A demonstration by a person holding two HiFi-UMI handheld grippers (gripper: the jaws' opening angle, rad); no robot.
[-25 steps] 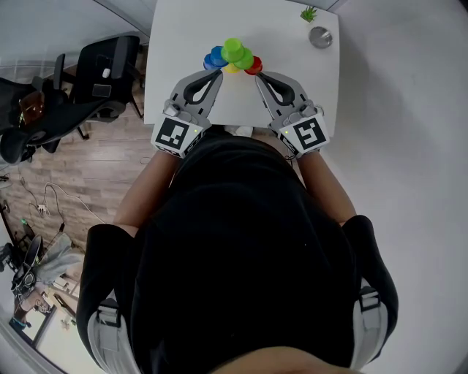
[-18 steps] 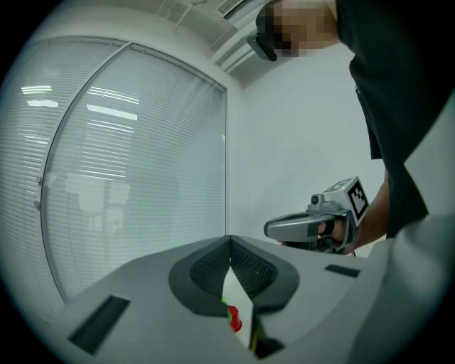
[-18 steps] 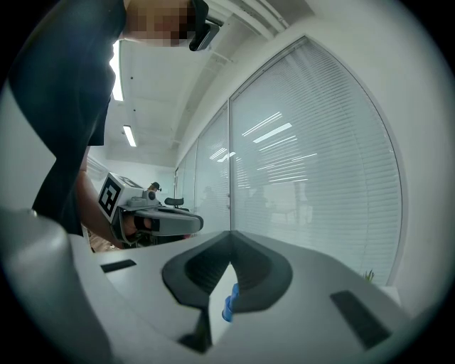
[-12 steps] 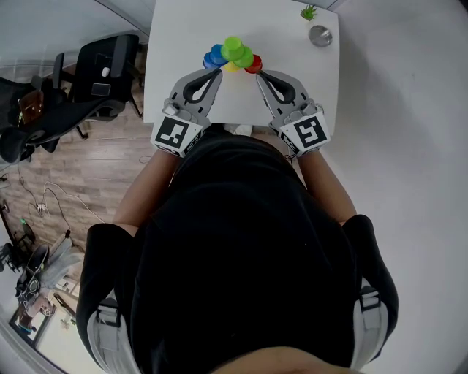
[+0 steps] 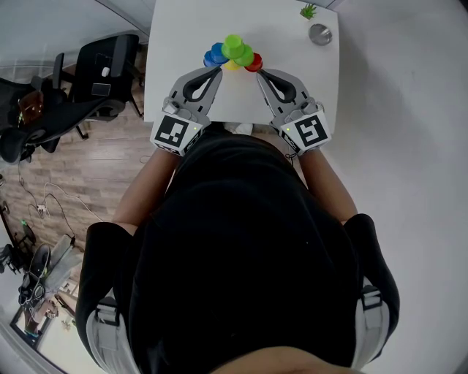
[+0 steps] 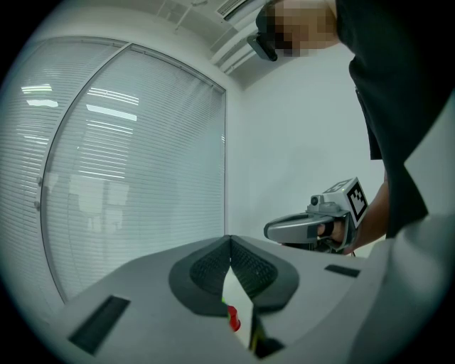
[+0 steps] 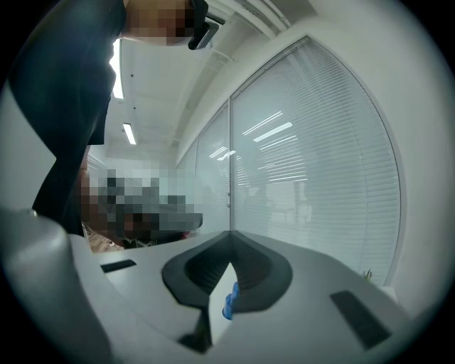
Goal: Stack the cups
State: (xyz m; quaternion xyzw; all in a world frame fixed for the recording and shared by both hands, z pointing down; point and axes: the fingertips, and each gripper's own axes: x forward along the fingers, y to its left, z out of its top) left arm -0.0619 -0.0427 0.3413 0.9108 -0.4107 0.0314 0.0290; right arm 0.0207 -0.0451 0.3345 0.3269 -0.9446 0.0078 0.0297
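Observation:
A tight cluster of small cups sits mid-table in the head view: blue cups (image 5: 214, 57) at the left, green cups (image 5: 235, 50) on top, a yellow cup (image 5: 231, 67) at the front and a red cup (image 5: 254, 64) at the right. My left gripper (image 5: 217, 71) points at the cluster's left side and is shut and empty. At the cluster's right side my right gripper (image 5: 259, 73) is shut and empty too. In the left gripper view, the closed left gripper (image 6: 230, 239) leaves a sliver of red cup (image 6: 232, 321) visible. Below the shut right gripper (image 7: 230, 234), the right gripper view shows a sliver of blue cup (image 7: 229, 302).
The white table (image 5: 183, 44) carries a small green plant (image 5: 308, 12) and a round metal object (image 5: 319, 36) at its far right corner. Black office chairs (image 5: 102, 73) stand on the wooden floor to the left. The other hand's gripper (image 6: 313, 226) shows in the left gripper view.

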